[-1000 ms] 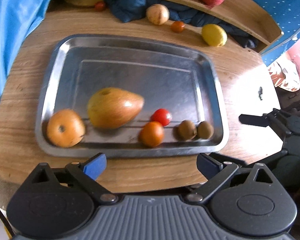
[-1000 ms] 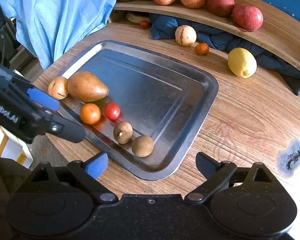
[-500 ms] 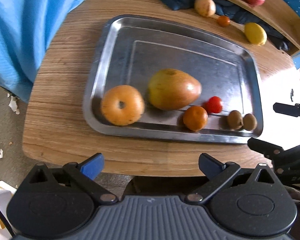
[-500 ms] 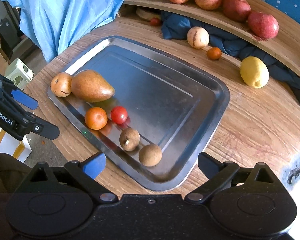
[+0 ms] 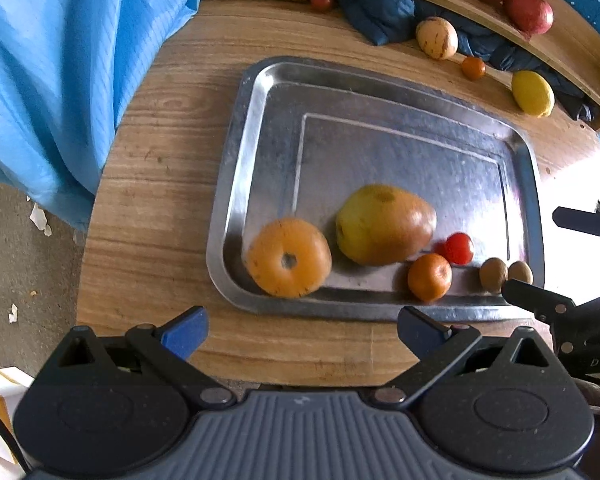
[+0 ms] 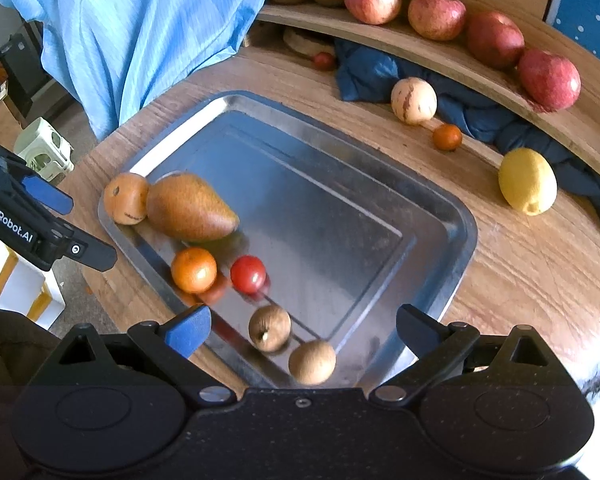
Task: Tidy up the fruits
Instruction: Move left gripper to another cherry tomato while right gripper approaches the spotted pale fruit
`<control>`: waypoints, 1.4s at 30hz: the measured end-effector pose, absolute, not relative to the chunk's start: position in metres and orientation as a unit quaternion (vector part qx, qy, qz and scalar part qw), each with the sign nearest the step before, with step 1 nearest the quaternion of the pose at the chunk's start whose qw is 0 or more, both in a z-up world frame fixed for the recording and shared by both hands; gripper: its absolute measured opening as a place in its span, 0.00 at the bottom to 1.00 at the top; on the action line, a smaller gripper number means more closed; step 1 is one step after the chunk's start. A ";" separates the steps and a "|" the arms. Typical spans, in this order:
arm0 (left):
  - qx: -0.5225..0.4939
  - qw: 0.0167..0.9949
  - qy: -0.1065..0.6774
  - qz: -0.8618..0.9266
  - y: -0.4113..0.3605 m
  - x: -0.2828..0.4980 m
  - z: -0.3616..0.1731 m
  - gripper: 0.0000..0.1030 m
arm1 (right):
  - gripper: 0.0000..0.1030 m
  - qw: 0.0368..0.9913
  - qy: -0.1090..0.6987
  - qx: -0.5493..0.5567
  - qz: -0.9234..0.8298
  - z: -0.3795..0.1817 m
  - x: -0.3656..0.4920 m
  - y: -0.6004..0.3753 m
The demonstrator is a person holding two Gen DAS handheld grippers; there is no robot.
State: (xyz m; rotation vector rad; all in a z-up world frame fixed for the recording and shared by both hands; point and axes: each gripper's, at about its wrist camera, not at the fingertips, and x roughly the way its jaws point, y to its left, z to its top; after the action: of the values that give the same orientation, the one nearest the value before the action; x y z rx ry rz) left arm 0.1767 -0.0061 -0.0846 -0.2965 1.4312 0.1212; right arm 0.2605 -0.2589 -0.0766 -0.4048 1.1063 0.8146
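A steel tray (image 5: 236, 184) (image 6: 456, 248) lies on the round wooden table. Along its near side sit an orange fruit (image 5: 287, 257) (image 6: 126, 204), a large mango (image 5: 384, 224) (image 6: 190, 208), a small tangerine (image 5: 429, 277) (image 6: 193, 270), a red tomato (image 5: 459, 248) (image 6: 248, 274) and two brown kiwis (image 5: 492, 274) (image 6: 269, 328), (image 6: 312, 362). My left gripper (image 5: 300, 332) hangs open over the table's near edge, in front of the orange fruit. My right gripper (image 6: 300, 332) stands open just above the kiwis. Neither holds anything.
Loose on the table behind the tray lie a lemon (image 6: 527, 181), a small orange fruit (image 6: 447, 137), a pale striped melon (image 6: 413, 101) and a dark blue cloth (image 6: 380, 76). Red apples (image 6: 548, 79) line a curved wooden shelf. A light blue sheet (image 5: 60, 60) hangs at the left.
My left gripper has pulled back and swung left, so the tray now sits right of centre. My right gripper has moved in closer over the kiwis. The fruits have kept their places.
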 end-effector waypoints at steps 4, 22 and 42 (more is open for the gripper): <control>-0.132 0.745 0.652 0.053 -0.001 0.187 -0.083 0.99 | 0.97 0.756 0.506 -0.183 0.372 -0.076 0.268 -0.253; -0.107 0.766 0.633 0.027 -0.002 0.246 -0.079 0.99 | 0.98 0.769 0.510 -0.169 0.345 -0.078 0.301 -0.242; -0.086 0.786 0.612 0.013 -0.008 0.307 -0.085 0.99 | 0.99 0.790 0.503 -0.152 0.316 -0.083 0.328 -0.238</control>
State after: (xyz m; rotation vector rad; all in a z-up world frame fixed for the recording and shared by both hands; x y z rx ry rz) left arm 0.3073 -0.0077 -0.0847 -0.1864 1.3196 0.0286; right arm 0.3281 -0.2376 -0.0828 -0.3284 1.0832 0.6810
